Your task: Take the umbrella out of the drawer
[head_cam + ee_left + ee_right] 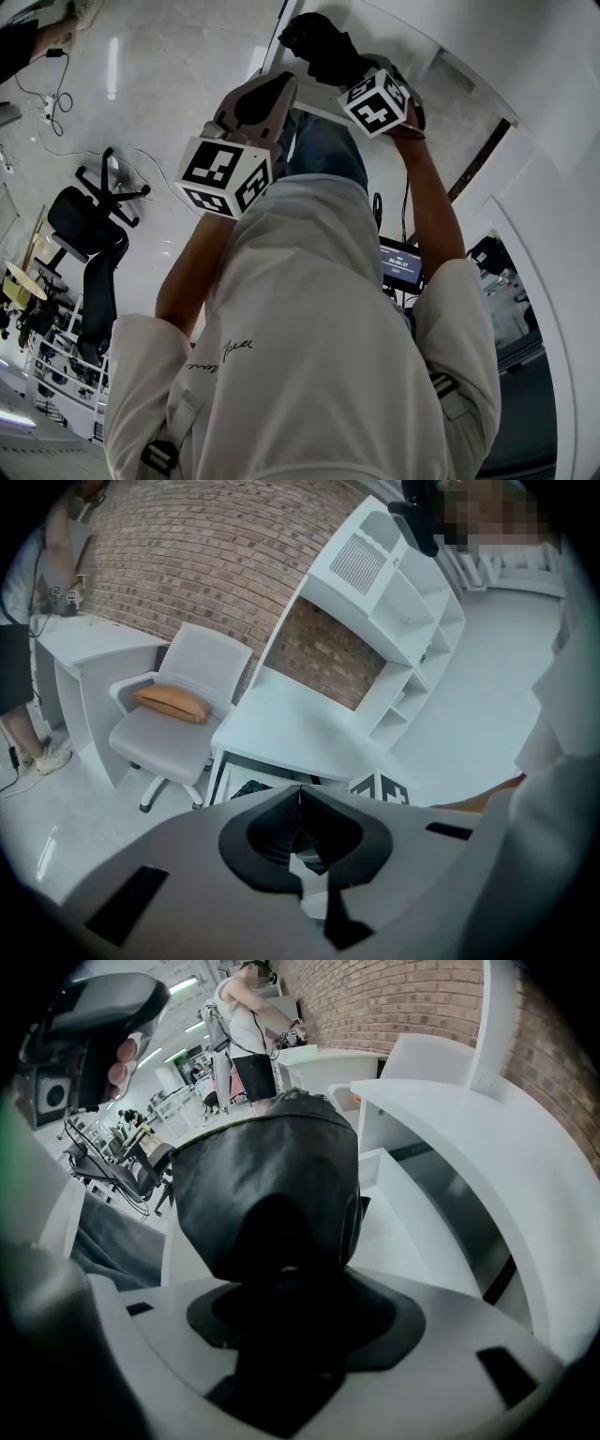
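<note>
1. While the right gripper clamps its jaws on the black folded umbrella, that bundle hangs in the air beside the white tabletop, over what may be the open drawer; the umbrella blocks much of the right gripper view.
2. Held up beside it, the left gripper has its jaws pressed together with nothing between them.
3. Past the left gripper stand a white chair with an orange cushion, a shelf unit and a brick wall.
4. Seen from the head, the person's white shirt hides most of the floor; a black office chair stands at the left.
</note>
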Motion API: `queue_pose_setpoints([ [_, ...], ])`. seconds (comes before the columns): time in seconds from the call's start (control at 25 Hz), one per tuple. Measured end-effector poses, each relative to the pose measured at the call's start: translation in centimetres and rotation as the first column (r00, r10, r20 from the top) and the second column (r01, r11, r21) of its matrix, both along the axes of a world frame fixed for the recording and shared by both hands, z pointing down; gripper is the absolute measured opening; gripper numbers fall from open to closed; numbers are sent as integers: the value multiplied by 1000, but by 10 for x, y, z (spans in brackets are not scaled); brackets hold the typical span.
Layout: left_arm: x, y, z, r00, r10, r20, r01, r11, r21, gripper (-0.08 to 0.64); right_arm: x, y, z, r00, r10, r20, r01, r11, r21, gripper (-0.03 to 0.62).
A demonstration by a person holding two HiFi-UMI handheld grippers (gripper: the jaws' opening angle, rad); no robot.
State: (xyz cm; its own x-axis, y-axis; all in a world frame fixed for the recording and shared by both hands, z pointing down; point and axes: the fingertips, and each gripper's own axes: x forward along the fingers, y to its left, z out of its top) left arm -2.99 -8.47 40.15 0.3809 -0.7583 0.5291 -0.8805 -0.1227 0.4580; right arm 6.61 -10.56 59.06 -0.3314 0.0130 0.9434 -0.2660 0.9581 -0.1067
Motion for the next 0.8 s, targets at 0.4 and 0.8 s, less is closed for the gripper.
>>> queue_pose_setpoints([
  [0.4, -6, 0, -5, 1000, 20, 1, -20, 999, 26, 17, -6, 8, -19, 999, 36, 26, -36, 999, -5, 247],
  [0.8, -7, 7, -13, 999, 52, 13, -52, 997, 51, 17, -6, 9, -46, 996, 77, 55, -78, 997, 10, 247],
])
